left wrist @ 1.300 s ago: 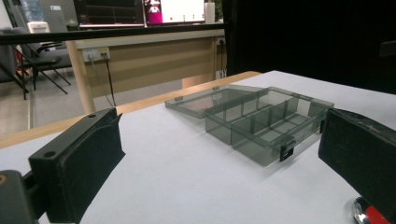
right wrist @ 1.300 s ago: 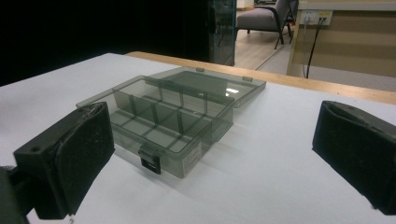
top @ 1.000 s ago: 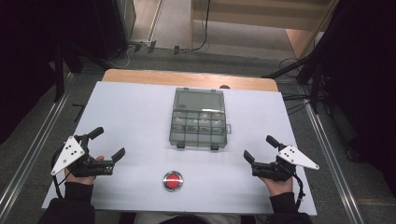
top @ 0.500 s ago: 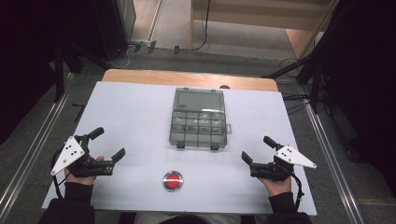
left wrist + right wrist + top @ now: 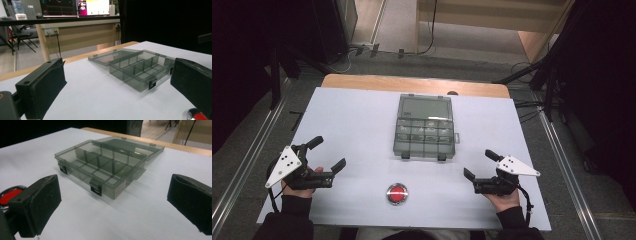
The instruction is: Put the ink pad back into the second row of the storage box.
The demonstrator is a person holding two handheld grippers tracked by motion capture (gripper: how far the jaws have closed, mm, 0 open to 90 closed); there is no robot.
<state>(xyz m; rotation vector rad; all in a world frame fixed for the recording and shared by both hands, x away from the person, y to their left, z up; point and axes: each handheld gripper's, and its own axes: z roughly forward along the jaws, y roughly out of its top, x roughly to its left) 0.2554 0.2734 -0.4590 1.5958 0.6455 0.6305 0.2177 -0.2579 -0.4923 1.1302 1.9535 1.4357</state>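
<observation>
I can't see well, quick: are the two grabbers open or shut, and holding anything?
Left gripper: open, holding nothing.
Right gripper: open, holding nothing.

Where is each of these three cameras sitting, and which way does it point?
High view: above the person's side, looking forward and down on the table; both hands, left gripper and right gripper show.
Left gripper view: rides the left gripper, looking past its jaws at the open box.
Right gripper view: rides the right gripper, facing the box's latch side.
All three share the box and the red button.
</observation>
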